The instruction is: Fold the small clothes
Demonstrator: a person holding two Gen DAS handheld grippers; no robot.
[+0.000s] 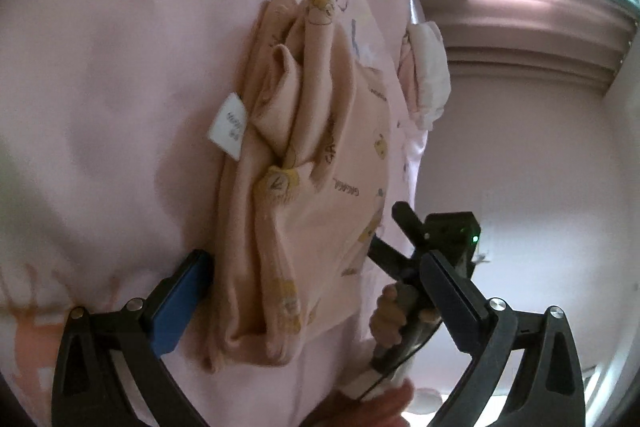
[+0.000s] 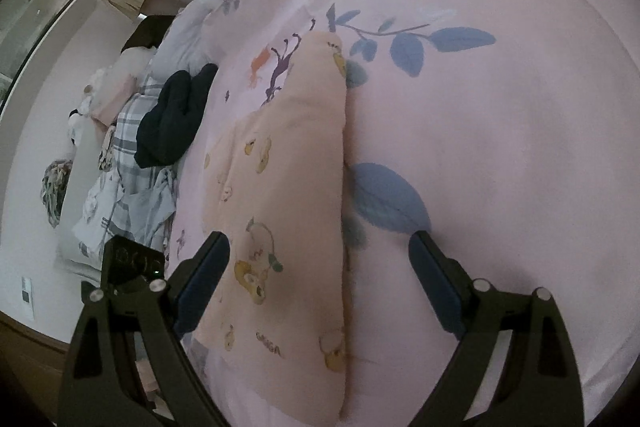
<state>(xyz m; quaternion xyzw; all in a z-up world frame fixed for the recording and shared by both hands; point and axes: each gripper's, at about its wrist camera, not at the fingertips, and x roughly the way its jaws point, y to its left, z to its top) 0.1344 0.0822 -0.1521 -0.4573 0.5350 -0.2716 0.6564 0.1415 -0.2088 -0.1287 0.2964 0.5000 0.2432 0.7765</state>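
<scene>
Left gripper [image 1: 316,291]: jaws stand wide apart, nothing clamped; the near end of the peach garment [image 1: 304,163] lies between the blue-padded fingers [image 1: 176,307], and contact with the pads cannot be confirmed. Right gripper [image 2: 320,267]: jaws spread wide and free of any grip, one finger on each side of the garment's long folded edge, the cloth's near end between them.

Peach garment: small, printed with yellow cartoon figures and lettering, lying on the pink bedsheet [image 1: 100,87]. In the left wrist view it is bunched into ridges, with a white label [image 1: 228,127] at its edge. In the right wrist view it lies flatter.

Beyond the garment, toward the bed's edge: a dark blue garment [image 2: 172,119] atop plaid cloth [image 2: 132,147]. A hand [image 1: 390,315] grips the right gripper's handle beside the peach garment
</scene>
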